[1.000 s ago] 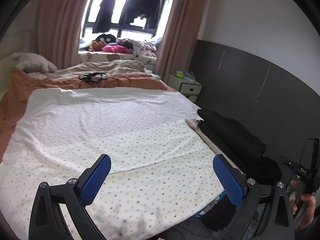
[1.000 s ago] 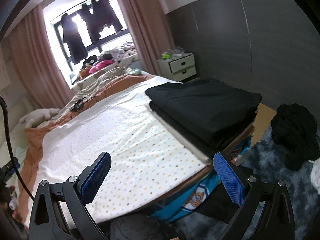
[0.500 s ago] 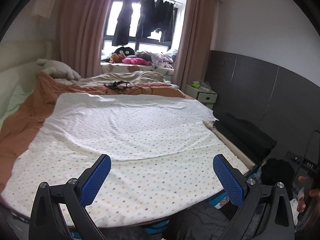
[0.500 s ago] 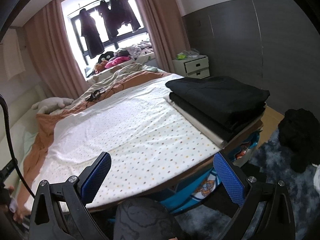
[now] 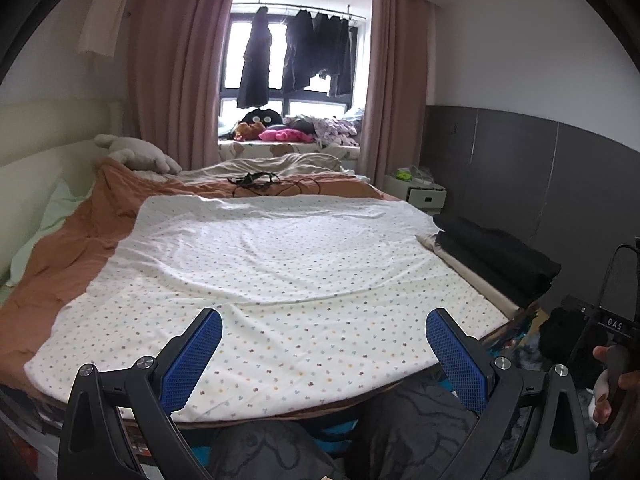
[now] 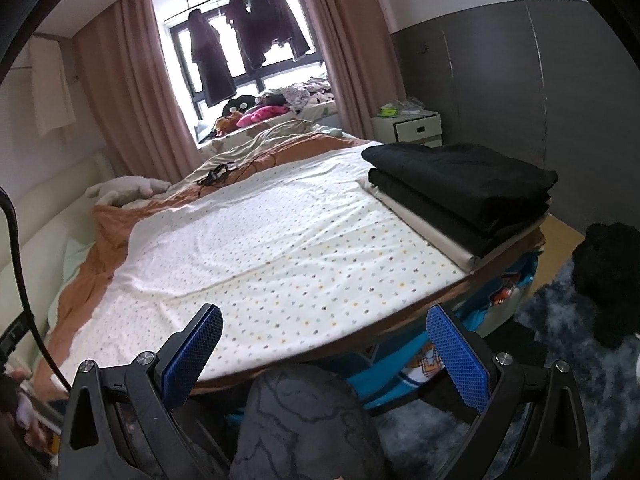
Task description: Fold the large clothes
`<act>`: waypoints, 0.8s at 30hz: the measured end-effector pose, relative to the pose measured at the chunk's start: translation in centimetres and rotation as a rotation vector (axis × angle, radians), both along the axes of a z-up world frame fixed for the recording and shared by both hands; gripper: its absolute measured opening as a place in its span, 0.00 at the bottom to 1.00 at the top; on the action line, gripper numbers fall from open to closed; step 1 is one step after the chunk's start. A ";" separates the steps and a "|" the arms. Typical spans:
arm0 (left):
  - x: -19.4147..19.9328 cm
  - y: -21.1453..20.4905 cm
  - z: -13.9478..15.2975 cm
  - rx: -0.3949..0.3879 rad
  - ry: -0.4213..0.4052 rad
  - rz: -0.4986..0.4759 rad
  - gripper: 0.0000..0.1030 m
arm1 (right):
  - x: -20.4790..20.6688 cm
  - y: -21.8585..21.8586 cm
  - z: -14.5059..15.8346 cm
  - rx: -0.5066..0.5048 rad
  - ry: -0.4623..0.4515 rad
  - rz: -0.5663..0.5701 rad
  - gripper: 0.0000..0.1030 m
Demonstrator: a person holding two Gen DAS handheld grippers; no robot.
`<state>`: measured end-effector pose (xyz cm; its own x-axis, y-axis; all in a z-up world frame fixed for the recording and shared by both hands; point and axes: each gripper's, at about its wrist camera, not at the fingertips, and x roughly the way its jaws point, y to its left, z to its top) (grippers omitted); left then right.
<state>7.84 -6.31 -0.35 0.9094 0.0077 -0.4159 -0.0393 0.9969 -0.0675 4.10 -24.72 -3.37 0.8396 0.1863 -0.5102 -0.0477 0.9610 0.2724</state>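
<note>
**Both grippers poised at the foot of the bed, no garment yet in hand**

The left gripper (image 5: pixel 324 354) and right gripper (image 6: pixel 324 354) hang side by side above the near edge of the bed, each aimed along its length toward the window; both stand with jaws spread wide and nothing between the blue pads (image 5: pixel 192 358). A hand (image 5: pixel 614 384) grasping the right handle shows at the edge of the left view. The spotted sheet (image 5: pixel 280 264) lies spread flat, with faint creases, over an orange blanket (image 5: pixel 72 248). A stack of folded black clothes (image 6: pixel 464 188) rests on a pale folded layer at the right edge of the bed. A dark heap of clothing (image 6: pixel 608 280) sits on the floor rug, well apart from the bed; it is probably the next item. Such fabric is judged light, limp and prone to bunching, so it is best pinched at a hem or shoulder seam and lifted free to hang before being laid flat.
</note>
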 end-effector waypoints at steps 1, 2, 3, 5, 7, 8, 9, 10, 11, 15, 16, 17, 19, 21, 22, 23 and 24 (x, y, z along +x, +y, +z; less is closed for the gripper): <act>-0.2 -0.1 0.0 0.006 -0.002 0.004 0.99 | -0.2 0.1 -0.2 -0.002 -0.005 0.000 1.00; -0.5 -0.1 -0.1 0.014 -0.006 0.010 0.99 | -0.3 0.3 -0.3 0.000 -0.010 0.002 1.00; -0.6 -0.1 -0.2 0.018 -0.009 0.015 0.99 | -0.4 0.4 -0.4 0.003 -0.015 0.003 1.00; -0.9 0.0 -0.4 0.017 -0.014 0.029 0.99 | -0.7 0.7 -0.5 0.006 -0.026 0.003 1.00; -1.1 0.3 -0.5 0.010 -0.017 0.039 0.99 | -0.6 1.0 -0.6 0.009 -0.027 0.009 1.00; -1.2 0.4 -0.6 0.009 -0.017 0.044 0.99 | -0.5 1.2 -0.6 0.010 -0.026 0.014 1.00; -1.2 0.4 -0.6 0.009 -0.019 0.049 0.99 | -0.4 1.4 -0.7 0.008 -0.025 0.018 1.00; -1.2 0.5 -0.5 0.008 -0.021 0.053 0.99 | -0.2 1.6 -0.6 0.001 -0.025 0.020 1.00; -1.2 0.6 -0.5 0.006 -0.022 0.058 0.99 | -0.2 1.7 -0.7 -0.001 -0.027 0.021 1.00; -1.2 0.8 -0.3 0.000 -0.030 0.065 0.99 | -0.2 2.1 -0.7 -0.005 -0.034 0.030 1.00; -1.2 0.8 -0.3 0.001 -0.030 0.066 0.99 | -0.2 2.2 -0.7 -0.007 -0.035 0.030 1.00; -1.2 0.8 -0.3 0.000 -0.029 0.068 0.99 | -0.2 2.2 -0.8 -0.008 -0.036 0.030 1.00; -1.2 0.7 -0.5 -0.001 -0.027 0.070 0.99 | -0.2 2.2 -0.8 -0.007 -0.035 0.030 1.00; -1.1 0.7 -0.7 -0.001 -0.024 0.075 0.99 | -0.2 2.2 -0.8 -0.006 -0.032 0.029 1.00; -1.1 0.7 -0.8 -0.001 -0.019 0.076 0.99 | -0.2 2.2 -0.8 -0.006 -0.032 0.029 1.00; -1.1 0.6 -0.9 -0.001 -0.016 0.075 0.99 | -0.2 2.2 -0.8 -0.005 -0.031 0.028 1.00; -1.1 0.6 -0.9 -0.001 -0.014 0.074 0.99 | -0.1 2.2 -0.8 -0.006 -0.032 0.028 1.00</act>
<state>6.76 -5.70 -1.28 0.9120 0.0751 -0.4033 -0.1125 0.9912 -0.0696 3.95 -22.51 -4.20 0.8500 0.2068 -0.4844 -0.0828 0.9608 0.2647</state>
